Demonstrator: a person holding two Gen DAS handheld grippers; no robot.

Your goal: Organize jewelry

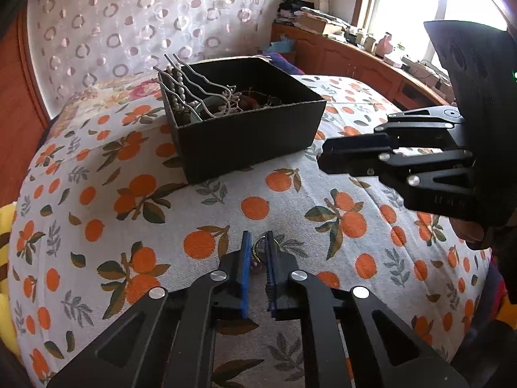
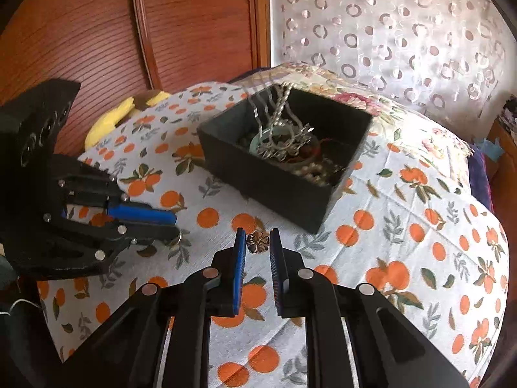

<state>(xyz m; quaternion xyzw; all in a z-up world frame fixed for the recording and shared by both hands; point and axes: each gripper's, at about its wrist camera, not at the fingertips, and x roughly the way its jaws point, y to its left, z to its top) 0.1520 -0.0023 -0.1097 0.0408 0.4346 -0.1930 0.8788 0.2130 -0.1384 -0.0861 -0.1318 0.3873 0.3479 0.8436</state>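
1. Right wrist view, far left: the left gripper, black with blue-padded fingers, lies low over the white bedspread printed with oranges and green leaves; its fingers are drawn nearly together around a small metal ring at the tips. In the left wrist view the ring sits between the pads, though contact cannot be confirmed.
2. Behind it: a yellow plush item against a reddish wooden panel.
3. Centre: the right gripper, jaws parted, tips on either side of a small bronze flower-shaped ornament lying on the bedspread; not touching it.
4. Centre right: a black rectangular cardboard box on the bedspread, holding wavy silver hairpins, a pale green bangle and a pearl strand.
5. Far right: a white sheer curtain with ring pattern.
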